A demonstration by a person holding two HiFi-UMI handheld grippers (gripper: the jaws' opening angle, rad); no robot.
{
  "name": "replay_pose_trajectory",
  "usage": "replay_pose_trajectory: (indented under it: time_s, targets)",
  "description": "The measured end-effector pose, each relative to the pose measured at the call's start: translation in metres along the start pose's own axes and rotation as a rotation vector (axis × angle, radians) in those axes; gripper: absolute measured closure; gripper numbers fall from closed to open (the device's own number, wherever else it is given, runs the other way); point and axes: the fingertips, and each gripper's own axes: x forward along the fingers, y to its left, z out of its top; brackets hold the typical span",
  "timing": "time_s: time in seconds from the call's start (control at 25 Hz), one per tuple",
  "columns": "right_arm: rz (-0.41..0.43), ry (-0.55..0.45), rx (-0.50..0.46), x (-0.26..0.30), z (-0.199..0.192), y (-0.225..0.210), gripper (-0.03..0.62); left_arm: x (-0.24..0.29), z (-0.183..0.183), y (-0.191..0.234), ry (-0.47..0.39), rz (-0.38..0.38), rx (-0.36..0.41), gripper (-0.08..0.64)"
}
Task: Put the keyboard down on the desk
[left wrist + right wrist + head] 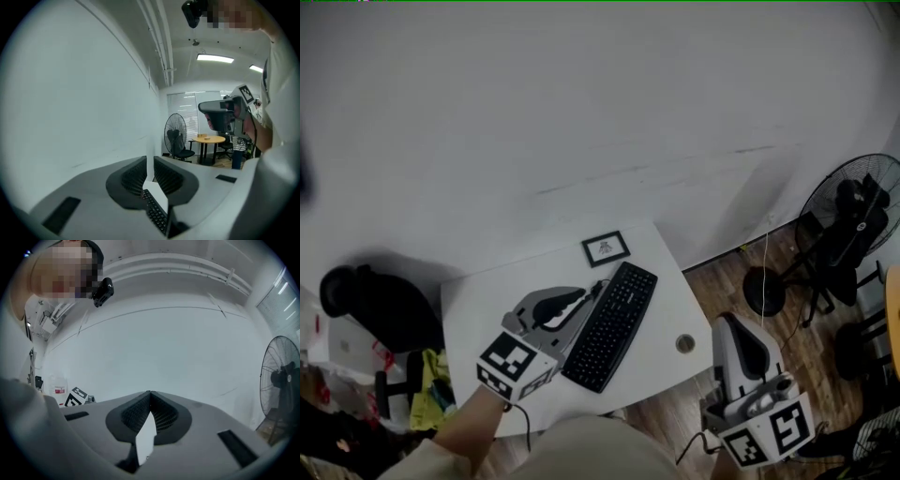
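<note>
White matte desk, flat black keyboard, L gripper ribbed jaws ajar

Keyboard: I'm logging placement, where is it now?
Head view: the keyboard lies on the white desk, right beside the left gripper, near the picture frame.

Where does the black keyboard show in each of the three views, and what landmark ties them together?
Head view: keyboard lower centre, on the white desk.
Left gripper view: bottom centre, between the fingers.
Right gripper view: not in it.
Shared landmark: the standing fan, in all three.
</note>
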Motion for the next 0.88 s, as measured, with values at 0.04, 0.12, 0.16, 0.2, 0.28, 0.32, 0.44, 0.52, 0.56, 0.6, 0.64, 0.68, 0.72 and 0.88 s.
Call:
replay_pose_trajectory:
  time_s: [0.04,0.12,0.16,0.2,0.28,0.32,0.44,0.52,0.56,0.6,0.64,0.68,0.72,0.88]
  targets:
    - [0.002,-0.018,0.007,-0.002,0.001,0.0,0.568,-0.003,0.004,-0.004,-0.009,0.002,0.016,0.503]
    - [0.003,-0.031,0.017,-0.003,-0.001,-0.001,0.568,-0.008,0.011,-0.013,-0.025,0.007,0.05,0.515]
    - [0.003,-0.026,0.019,-0.004,-0.004,-0.002,0.568,-0.009,0.013,-0.017,-0.031,0.007,0.057,0.518]
    - [0.003,-0.019,0.019,-0.004,-0.007,-0.002,0.568,-0.01,0.014,-0.021,-0.039,0.004,0.053,0.522]
    - [0.006,-0.004,0.016,-0.003,-0.013,-0.001,0.568,-0.011,0.013,-0.026,-0.053,-0.01,0.019,0.525]
    - [0.008,0.003,0.015,-0.003,-0.016,-0.001,0.568,-0.012,0.01,-0.026,-0.058,-0.014,-0.003,0.526]
    - [0.014,0.036,0.017,-0.002,-0.03,-0.002,0.568,-0.014,-0.002,-0.028,-0.053,-0.008,-0.03,0.526]
    - [0.009,0.067,0.008,-0.001,-0.042,-0.005,0.568,-0.014,-0.012,-0.029,-0.044,0.009,-0.034,0.526]
    - [0.005,0.084,0.004,-0.001,-0.048,-0.006,0.568,-0.015,-0.016,-0.029,-0.037,0.016,-0.037,0.526]
    - [0.0,0.1,0.002,-0.001,-0.055,-0.007,0.568,-0.015,-0.021,-0.03,-0.027,0.022,-0.037,0.526]
    - [-0.007,0.116,0.001,-0.001,-0.061,-0.009,0.568,-0.016,-0.026,-0.03,-0.013,0.03,-0.034,0.526]
    - [-0.015,0.131,0.002,-0.001,-0.068,-0.011,0.568,-0.016,-0.031,-0.029,0.003,0.041,-0.032,0.526]
    - [-0.022,0.145,0.005,-0.001,-0.074,-0.013,0.568,-0.015,-0.036,-0.028,0.021,0.052,-0.033,0.529]
    - [-0.017,0.203,0.02,-0.001,-0.104,-0.014,0.569,-0.015,-0.054,-0.023,0.057,0.076,-0.039,0.534]
